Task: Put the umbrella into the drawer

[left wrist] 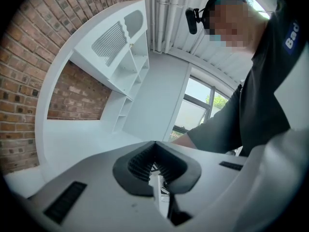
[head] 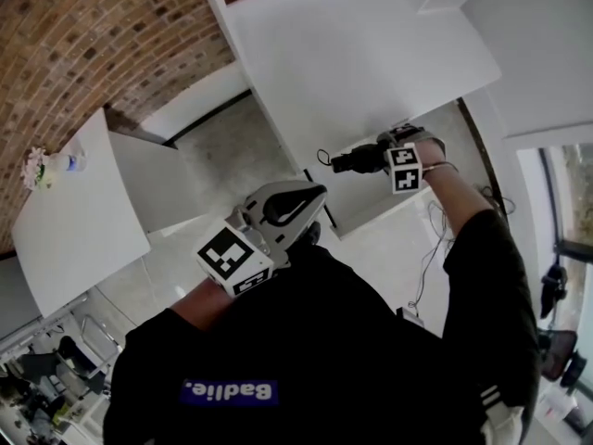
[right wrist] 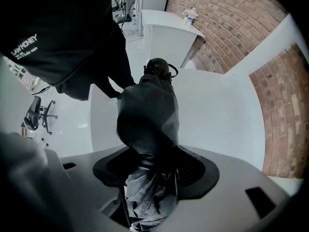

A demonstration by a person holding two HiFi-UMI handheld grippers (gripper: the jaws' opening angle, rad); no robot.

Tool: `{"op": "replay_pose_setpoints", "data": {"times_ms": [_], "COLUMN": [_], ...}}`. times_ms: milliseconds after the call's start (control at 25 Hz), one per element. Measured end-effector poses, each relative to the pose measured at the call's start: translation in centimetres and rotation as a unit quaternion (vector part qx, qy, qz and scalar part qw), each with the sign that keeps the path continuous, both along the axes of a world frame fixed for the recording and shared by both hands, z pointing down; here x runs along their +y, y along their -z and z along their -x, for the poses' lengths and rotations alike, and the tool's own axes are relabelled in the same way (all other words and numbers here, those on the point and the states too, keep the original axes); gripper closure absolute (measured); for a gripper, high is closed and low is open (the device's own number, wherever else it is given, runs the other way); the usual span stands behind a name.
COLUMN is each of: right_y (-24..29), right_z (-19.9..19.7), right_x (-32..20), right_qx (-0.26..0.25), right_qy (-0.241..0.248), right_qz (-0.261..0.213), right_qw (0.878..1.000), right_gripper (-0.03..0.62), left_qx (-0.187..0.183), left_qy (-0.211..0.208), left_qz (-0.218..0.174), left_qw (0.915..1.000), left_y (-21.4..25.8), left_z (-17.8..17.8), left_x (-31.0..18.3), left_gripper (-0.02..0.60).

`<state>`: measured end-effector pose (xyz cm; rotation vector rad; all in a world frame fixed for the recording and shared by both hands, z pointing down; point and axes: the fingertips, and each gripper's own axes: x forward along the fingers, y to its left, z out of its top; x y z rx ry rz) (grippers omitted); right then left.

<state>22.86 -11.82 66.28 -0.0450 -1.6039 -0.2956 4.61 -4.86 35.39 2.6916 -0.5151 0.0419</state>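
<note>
A folded dark grey umbrella [head: 355, 161] [right wrist: 147, 115] sits in my right gripper [head: 372, 160] [right wrist: 149, 164], whose jaws are shut on its fabric body. Its handle end with a loop strap [right wrist: 161, 67] points away from the gripper, over a white cabinet top [right wrist: 217, 115] and the white unit below [head: 371, 207]. I cannot make out a drawer for certain. My left gripper [head: 310, 197] [left wrist: 154, 146] is held near my chest, left of the umbrella and apart from it. Its pads meet at the tips and hold nothing.
A tall white cabinet [head: 352, 54] stands ahead against the brick wall [head: 83, 35]. A white desk [head: 74, 221] at left carries a small flower pot [head: 39, 167]. Cables [head: 428, 248] trail on the pale floor. An office chair [right wrist: 36, 112] stands behind me. White shelves [left wrist: 130, 66] rise in the left gripper view.
</note>
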Motion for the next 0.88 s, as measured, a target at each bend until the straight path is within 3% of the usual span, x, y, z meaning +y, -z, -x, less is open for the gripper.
{"op": "replay_pose_setpoints", "data": {"times_ms": [440,880], "right_y": [-4.9,-10.6], "right_z": [-3.0,-3.0], "right_x": [5.4,5.3], "right_qx": [0.01,0.015], "right_qy": [-0.063,-0.116], "right_qz": [0.048,0.083], "right_qw": [0.997,0.99], "right_gripper": [0.315,0.315], "left_qx": [-0.012,-0.035], "left_qy": [-0.028,-0.013], "left_qz": [0.003,0.023], "left_qw": [0.9995,0.999], "left_y": [-0.9,-2.3], "left_z": [-2.5,-2.8], "left_x": [1.0,-0.5], "left_gripper": [0.58,0.58]}}
